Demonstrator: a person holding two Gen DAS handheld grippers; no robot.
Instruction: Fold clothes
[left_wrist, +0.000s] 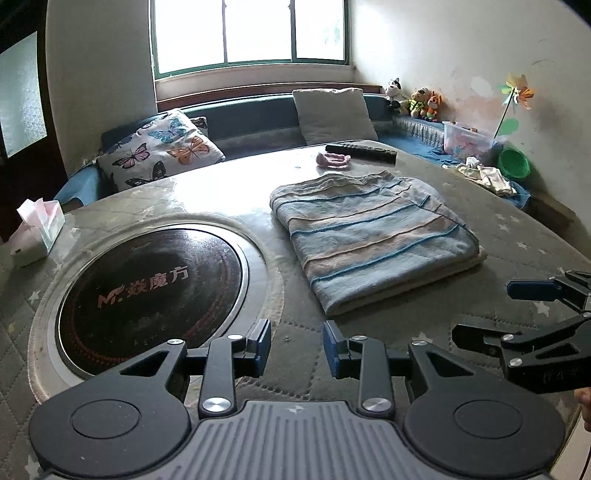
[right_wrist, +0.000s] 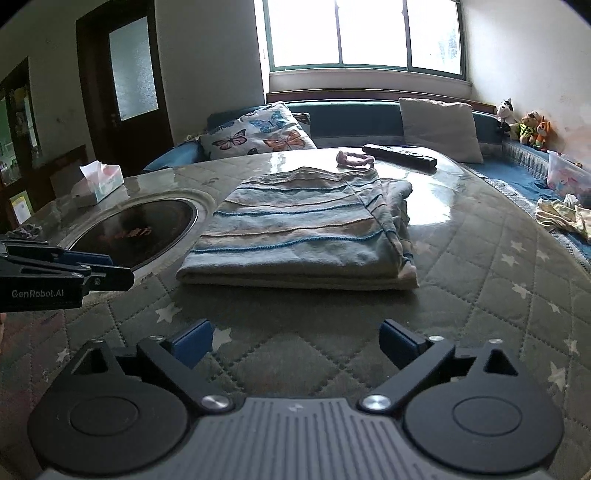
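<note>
A tissue box sits at the counter's left edge, then the round black hob. Right of it lies the folded striped cloth, flat and untouched. Both the left tool and right tool hover nearby, jaws apart, empty.

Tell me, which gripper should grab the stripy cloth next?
Probably the right gripper: open, with the folded striped cloth straight ahead. The left gripper points partly toward the round cooktop.
</note>
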